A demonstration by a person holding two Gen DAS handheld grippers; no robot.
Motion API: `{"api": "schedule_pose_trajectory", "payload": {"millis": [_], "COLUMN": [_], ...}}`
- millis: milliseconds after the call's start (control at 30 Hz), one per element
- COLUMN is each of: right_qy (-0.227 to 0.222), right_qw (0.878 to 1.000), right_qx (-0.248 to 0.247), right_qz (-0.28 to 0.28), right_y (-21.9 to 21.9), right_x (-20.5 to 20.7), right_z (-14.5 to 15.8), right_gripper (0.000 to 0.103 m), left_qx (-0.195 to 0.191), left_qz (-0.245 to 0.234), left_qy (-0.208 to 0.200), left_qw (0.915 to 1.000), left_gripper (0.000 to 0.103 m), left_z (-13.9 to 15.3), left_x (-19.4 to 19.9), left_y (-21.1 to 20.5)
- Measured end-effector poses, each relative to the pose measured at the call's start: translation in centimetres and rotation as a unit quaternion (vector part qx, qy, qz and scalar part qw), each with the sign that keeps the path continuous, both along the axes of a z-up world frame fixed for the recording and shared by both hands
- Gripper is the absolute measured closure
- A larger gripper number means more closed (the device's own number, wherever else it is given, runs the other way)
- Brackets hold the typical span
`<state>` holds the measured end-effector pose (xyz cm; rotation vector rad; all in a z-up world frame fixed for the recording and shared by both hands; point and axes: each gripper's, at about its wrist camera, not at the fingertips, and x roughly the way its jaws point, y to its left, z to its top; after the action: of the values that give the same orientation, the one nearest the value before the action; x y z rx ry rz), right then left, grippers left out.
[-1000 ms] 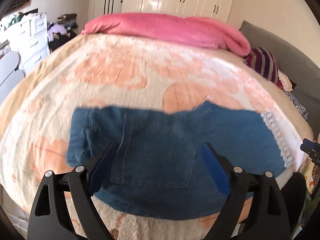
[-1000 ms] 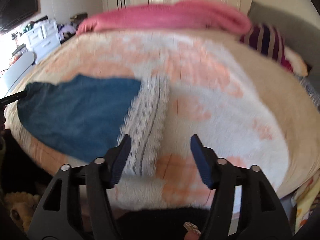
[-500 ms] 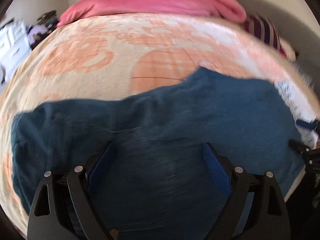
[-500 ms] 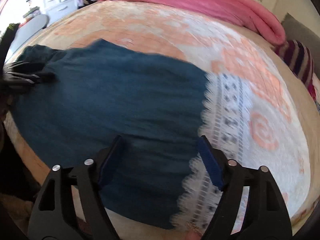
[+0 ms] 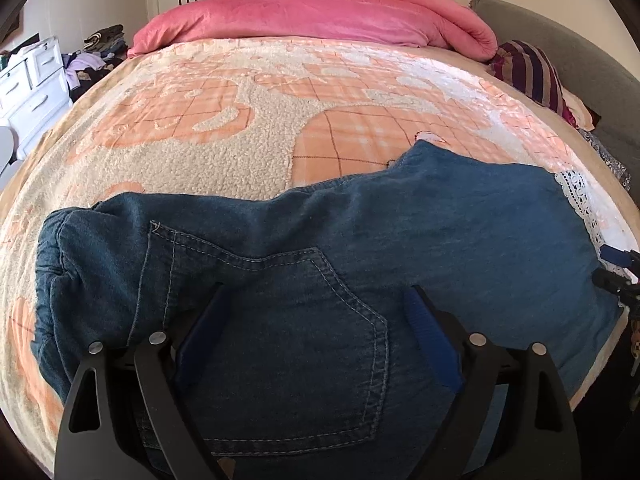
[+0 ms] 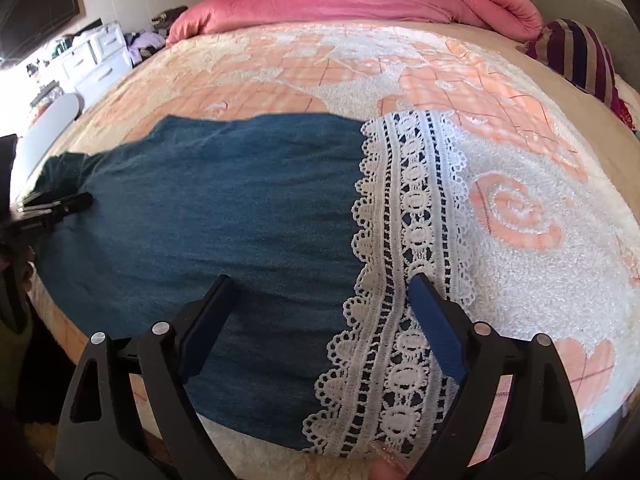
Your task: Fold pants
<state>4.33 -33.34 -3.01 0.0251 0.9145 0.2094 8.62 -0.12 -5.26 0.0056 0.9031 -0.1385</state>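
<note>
Blue denim pants (image 5: 400,232) lie flat across the near edge of the bed, waist to the left and legs to the right. My left gripper (image 5: 316,294) hovers open just above the back pocket (image 5: 288,320), which shows between its fingers. In the right wrist view the pants (image 6: 220,200) end in a white lace hem (image 6: 416,200). My right gripper (image 6: 320,280) is low over that end with its jaws opening; denim and lace lie between them, and the pads do not press. Each view catches the other gripper at its edge: the right gripper (image 5: 616,272) and the left gripper (image 6: 52,208).
A fleecy peach-and-cream blanket (image 5: 240,152) covers the bed. A rolled pink duvet (image 5: 320,16) lies along the far end and a striped cushion (image 5: 532,72) at the far right. White drawers (image 5: 32,88) and piled clothes stand to the left.
Both grippers have come down and closer to the pants. The right gripper's jaws have spread wider, and it has shifted from beside the lace hem to over it.
</note>
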Motion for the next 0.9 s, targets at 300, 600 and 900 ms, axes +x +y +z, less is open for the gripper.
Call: {"api": "schedule_pose_trajectory", "payload": {"millis": [300,600,900], "right_qy": [-0.057,-0.064,-0.066], "right_qw": [0.995,0.989,0.984], "right_qx": [0.066,0.097,0.120], "right_qz": [-0.046,-0.095,-0.112], "right_y": [-2.8,-4.8,-5.9], "right_x": [-3.8,-4.6,-5.7], "right_z": [3.1,2.9,2.7], "right_gripper": [0.011,0.009,0.009], "left_qx": [-0.016,0.007,0.014], "left_qz": [-0.024,-0.058,-0.148], "left_qy": [-0.014,-0.021,-0.021], "left_qw": [0.9995,0.9980,0.9887], "left_gripper": [0.008,0.007,0.006], "left_z": [3.3,5.6,7.2], "left_x": [-2.2,-2.3,-0.9], "left_y": [-1.4,-4.8,-12.1]}}
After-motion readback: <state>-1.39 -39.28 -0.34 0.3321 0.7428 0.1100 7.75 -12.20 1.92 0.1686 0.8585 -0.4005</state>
